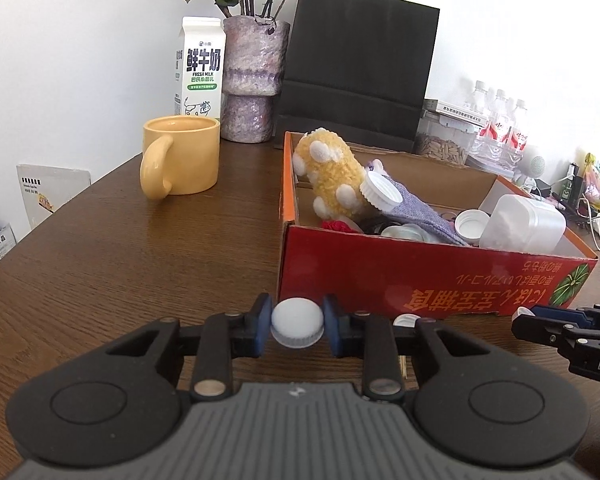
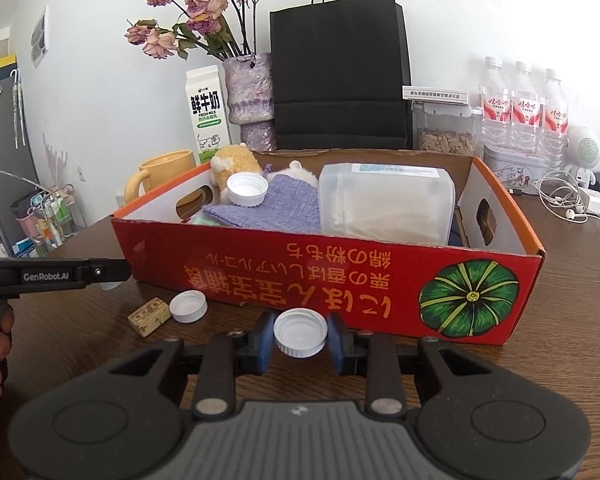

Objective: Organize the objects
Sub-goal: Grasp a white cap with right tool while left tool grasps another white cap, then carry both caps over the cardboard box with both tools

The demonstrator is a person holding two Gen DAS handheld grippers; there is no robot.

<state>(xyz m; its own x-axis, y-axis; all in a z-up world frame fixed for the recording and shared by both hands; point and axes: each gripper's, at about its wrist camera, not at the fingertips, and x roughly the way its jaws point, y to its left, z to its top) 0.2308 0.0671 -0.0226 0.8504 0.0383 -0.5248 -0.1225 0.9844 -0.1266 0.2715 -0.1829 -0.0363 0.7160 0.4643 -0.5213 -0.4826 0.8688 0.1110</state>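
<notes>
White caps (both hand-held grippers)

Ahead of both tongs, the box stands on the table. A mug sits left of it; milk carton, vase and bag stand behind.

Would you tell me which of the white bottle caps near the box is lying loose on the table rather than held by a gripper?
The loose cap, open side up beside the small wooden block; each gripper grips another.
</notes>
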